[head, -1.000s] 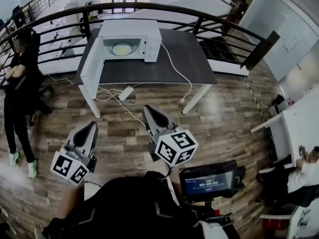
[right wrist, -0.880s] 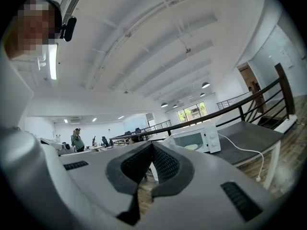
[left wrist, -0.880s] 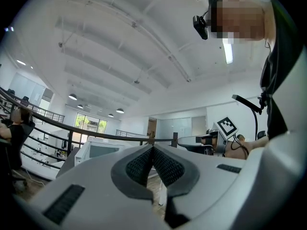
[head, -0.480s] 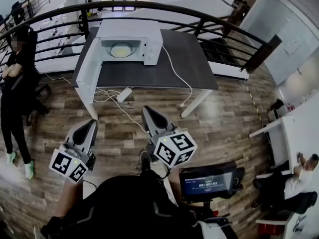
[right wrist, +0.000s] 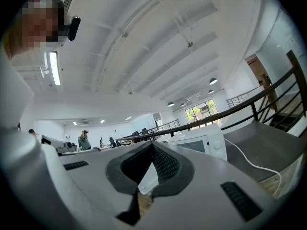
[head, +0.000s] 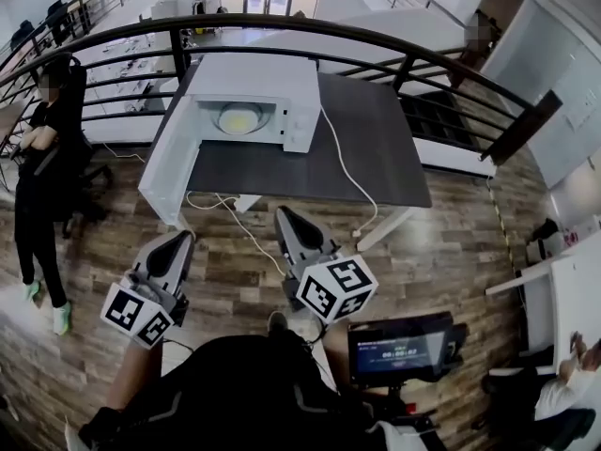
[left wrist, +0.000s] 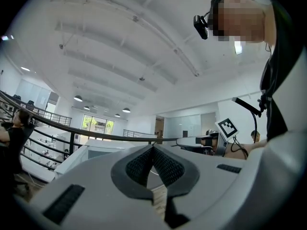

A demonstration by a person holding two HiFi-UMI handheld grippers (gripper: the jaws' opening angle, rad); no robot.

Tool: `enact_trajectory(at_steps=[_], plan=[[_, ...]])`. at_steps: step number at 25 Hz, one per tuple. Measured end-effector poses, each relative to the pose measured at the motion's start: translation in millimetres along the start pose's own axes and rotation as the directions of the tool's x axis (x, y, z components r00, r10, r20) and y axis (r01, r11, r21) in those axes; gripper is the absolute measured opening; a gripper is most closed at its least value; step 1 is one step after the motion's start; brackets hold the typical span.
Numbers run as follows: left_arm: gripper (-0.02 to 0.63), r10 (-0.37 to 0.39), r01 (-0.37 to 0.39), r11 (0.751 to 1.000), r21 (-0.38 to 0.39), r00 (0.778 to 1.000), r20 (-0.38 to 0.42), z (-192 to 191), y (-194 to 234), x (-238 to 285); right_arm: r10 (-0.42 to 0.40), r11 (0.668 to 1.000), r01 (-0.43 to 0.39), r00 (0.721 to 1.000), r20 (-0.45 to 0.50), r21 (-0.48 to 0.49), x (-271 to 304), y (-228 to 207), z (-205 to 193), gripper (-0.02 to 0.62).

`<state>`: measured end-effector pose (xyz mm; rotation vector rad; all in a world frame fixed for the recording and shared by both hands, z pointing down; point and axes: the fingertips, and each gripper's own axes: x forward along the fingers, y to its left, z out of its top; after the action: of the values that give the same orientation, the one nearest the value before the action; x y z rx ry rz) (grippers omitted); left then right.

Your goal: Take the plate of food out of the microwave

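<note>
A white microwave (head: 252,90) stands on the dark table (head: 366,148) with its door (head: 173,163) swung open to the left. Inside it lies a plate of yellowish food (head: 239,117). Both grippers hover over the wooden floor, well short of the table's front edge. My left gripper (head: 180,241) is shut and holds nothing; my right gripper (head: 285,215) is shut and holds nothing too. In the left gripper view the left gripper's (left wrist: 153,148) pads meet, pointing upward past the microwave (left wrist: 98,151). In the right gripper view the right gripper's (right wrist: 152,147) pads touch, with the microwave (right wrist: 204,142) ahead to the right.
A black railing (head: 394,50) curves behind the table. A white power cord (head: 343,172) runs off the table front to the floor, and more cable (head: 239,224) lies under the table. A person in black (head: 47,167) stands at the left. A small screen (head: 399,350) hangs at my chest.
The table and microwave have come nearer and sit lower in the head view. Both grippers stay shut and have kept their places in front of me.
</note>
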<state>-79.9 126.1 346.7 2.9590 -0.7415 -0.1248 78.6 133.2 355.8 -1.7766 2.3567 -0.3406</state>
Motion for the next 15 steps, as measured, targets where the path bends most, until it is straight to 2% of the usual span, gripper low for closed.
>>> enact_trajectory(at_steps=[4, 12, 15], plan=[[0.003, 0.016, -0.016, 1.0, 0.006, 1.0, -0.02, -3.6, -1.6, 42.6, 0.016, 0.998, -0.017, 1.0, -0.014, -0.064, 13.1, -36.3, 10.4, 0.002], [0.003, 0.081, -0.08, 0.997, 0.021, 0.995, -0.052, -20.1, 9.9, 121.0, 0.086, 0.996, -0.086, 0.996, -0.036, -0.009, 43.4, -111.5, 13.2, 0.002], [0.003, 0.064, -0.06, 0.996, 0.06, 0.996, -0.062, -22.0, 8.7, 151.8, 0.098, 0.995, -0.098, 0.994, -0.04, -0.009, 55.7, -136.8, 14.6, 0.002]])
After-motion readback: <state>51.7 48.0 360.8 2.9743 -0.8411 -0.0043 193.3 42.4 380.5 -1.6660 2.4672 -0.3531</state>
